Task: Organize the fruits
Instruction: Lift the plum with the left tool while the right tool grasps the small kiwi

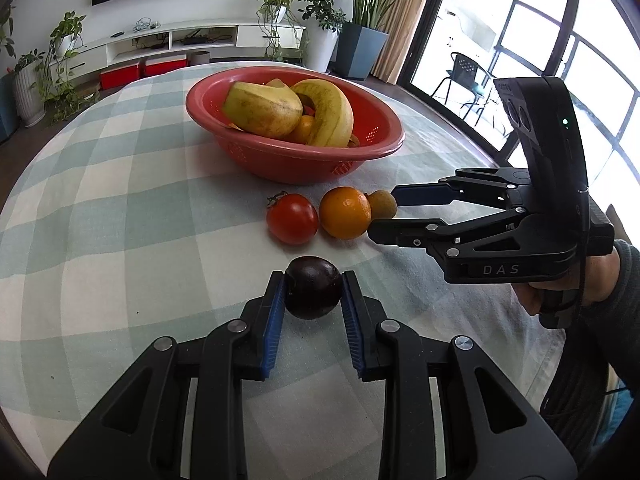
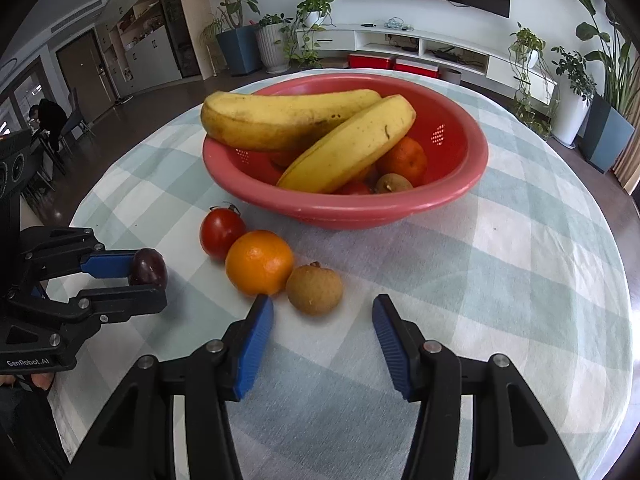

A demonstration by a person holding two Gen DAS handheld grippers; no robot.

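My left gripper (image 1: 313,294) clamps the dark plum (image 1: 313,293). Tomato (image 1: 292,219), orange (image 1: 345,212) beyond; right gripper (image 1: 382,212) reaches the small brown fruit (image 1: 383,204), jaws apart.

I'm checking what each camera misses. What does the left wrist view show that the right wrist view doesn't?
Only the left wrist view: a hand holding the right tongs.

Only the right wrist view: an orange in the bowl, and a seated person far off.

Both: the left tongs shut on the dark plum, the tomato, orange, brown fruit, bananas, red bowl.
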